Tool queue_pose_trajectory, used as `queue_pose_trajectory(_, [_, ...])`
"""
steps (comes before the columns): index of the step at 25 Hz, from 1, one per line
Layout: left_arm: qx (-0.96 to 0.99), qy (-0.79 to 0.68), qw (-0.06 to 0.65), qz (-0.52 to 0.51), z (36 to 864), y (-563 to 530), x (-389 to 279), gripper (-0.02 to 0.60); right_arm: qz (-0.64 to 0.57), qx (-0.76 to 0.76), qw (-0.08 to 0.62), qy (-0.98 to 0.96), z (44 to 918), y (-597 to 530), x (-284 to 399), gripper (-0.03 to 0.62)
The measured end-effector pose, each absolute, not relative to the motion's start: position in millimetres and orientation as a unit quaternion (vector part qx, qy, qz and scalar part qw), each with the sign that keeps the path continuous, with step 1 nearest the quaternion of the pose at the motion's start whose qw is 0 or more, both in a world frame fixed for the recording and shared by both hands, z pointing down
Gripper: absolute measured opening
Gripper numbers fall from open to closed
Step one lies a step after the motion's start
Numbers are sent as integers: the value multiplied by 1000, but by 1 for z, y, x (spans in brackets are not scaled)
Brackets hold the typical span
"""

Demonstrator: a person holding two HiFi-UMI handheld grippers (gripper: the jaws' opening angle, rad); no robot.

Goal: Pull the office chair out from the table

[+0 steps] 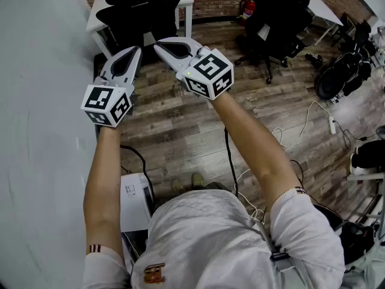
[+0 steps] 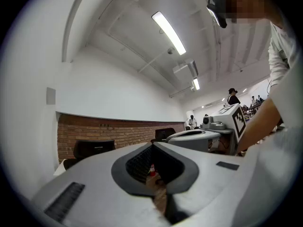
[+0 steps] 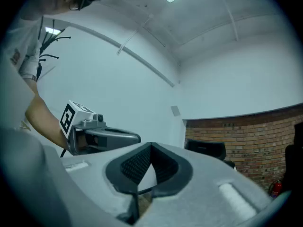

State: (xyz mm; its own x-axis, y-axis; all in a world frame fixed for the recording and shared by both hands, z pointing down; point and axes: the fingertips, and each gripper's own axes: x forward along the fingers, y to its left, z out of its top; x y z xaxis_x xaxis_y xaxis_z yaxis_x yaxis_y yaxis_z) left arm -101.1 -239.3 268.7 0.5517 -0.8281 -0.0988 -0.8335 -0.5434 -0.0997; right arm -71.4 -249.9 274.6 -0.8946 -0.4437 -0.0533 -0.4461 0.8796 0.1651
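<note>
A black office chair [image 1: 141, 11] stands tucked under a white table [image 1: 96, 18] by the brick wall at the top left of the head view. Both grippers are held up level in front of me, short of the chair and touching nothing. My left gripper [image 1: 135, 50] is shut and empty. Just to its right, my right gripper [image 1: 158, 43] is also shut and empty. The left gripper view looks over its closed jaws [image 2: 153, 146] at the chair's back [image 2: 94, 149]. In the right gripper view the closed jaws [image 3: 151, 146] point toward the chair's top [image 3: 204, 149].
A second black chair [image 1: 280, 17] stands at the top right, with a red fire extinguisher [image 1: 247, 8] beside it. More chairs [image 1: 343, 74] crowd the right edge. Cables [image 1: 301, 125] lie on the wooden floor. A white box [image 1: 135, 200] sits by my feet, and a white wall [image 1: 42, 131] runs along the left.
</note>
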Motion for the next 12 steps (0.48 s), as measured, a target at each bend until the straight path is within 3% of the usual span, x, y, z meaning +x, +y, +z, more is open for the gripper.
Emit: queue_pose_trajectory(12, [-875, 480, 69, 16, 269, -246, -102, 1, 90, -219, 10, 971, 273, -254, -69, 2])
